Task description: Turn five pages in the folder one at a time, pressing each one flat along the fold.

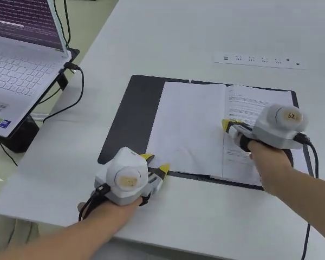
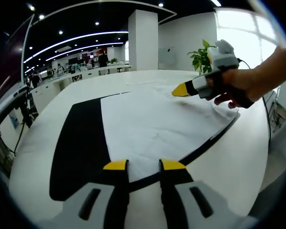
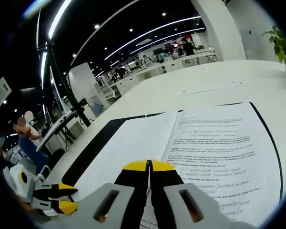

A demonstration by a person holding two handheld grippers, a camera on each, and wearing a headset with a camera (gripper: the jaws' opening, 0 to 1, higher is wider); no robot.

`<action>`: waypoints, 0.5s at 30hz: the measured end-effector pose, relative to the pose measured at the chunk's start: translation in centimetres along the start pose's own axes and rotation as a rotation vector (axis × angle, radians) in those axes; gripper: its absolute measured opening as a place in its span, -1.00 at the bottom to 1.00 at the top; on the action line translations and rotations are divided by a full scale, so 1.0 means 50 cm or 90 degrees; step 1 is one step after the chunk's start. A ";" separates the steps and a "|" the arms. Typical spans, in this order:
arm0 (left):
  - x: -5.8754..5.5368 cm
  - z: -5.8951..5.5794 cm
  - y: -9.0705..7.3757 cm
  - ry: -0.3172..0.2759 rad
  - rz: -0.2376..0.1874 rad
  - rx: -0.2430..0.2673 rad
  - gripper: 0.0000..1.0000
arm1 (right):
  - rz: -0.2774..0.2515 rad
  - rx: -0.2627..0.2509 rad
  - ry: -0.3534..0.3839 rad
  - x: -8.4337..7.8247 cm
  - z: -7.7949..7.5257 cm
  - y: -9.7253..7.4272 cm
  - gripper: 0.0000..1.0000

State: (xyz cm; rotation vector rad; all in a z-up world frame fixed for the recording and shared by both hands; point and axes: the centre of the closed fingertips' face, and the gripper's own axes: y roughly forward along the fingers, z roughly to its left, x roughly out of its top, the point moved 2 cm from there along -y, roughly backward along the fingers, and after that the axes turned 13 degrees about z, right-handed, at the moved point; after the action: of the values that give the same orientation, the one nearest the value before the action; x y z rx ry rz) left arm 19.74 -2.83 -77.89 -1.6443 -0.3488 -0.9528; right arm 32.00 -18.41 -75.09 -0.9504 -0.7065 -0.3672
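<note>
— Where is the folder?
— The folder lies open on the white worktop, mid-frame in the head view, with its black cover bare on the left. A blank page lies across the middle, and a printed page lies to the right of it.
— And the grippers?
— The left gripper sits at the lower left, right at the folder's near edge. Its yellow-tipped jaws are spread, with nothing between them. The right gripper is at the right of the frame, over the line where the blank sheet meets the printed one, jaws pressed together. I cannot tell whether it touches the paper.
— Anything else on the worktop?
— An open laptop at the upper left, with a dark cable looping from its side
</note>
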 end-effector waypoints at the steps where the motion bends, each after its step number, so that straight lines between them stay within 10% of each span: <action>1: 0.000 0.001 0.001 0.000 -0.001 0.001 -0.52 | 0.000 0.005 0.001 0.001 0.002 0.003 -1.00; 15: -0.004 0.001 0.004 -0.004 -0.012 0.002 -0.52 | 0.009 -0.007 -0.032 0.038 -0.018 0.055 -1.00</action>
State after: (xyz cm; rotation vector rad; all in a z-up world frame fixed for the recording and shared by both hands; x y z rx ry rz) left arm 19.79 -2.78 -78.17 -1.6450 -0.3702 -0.9601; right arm 35.32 -17.65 -75.81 -0.9777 -0.7439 -0.3352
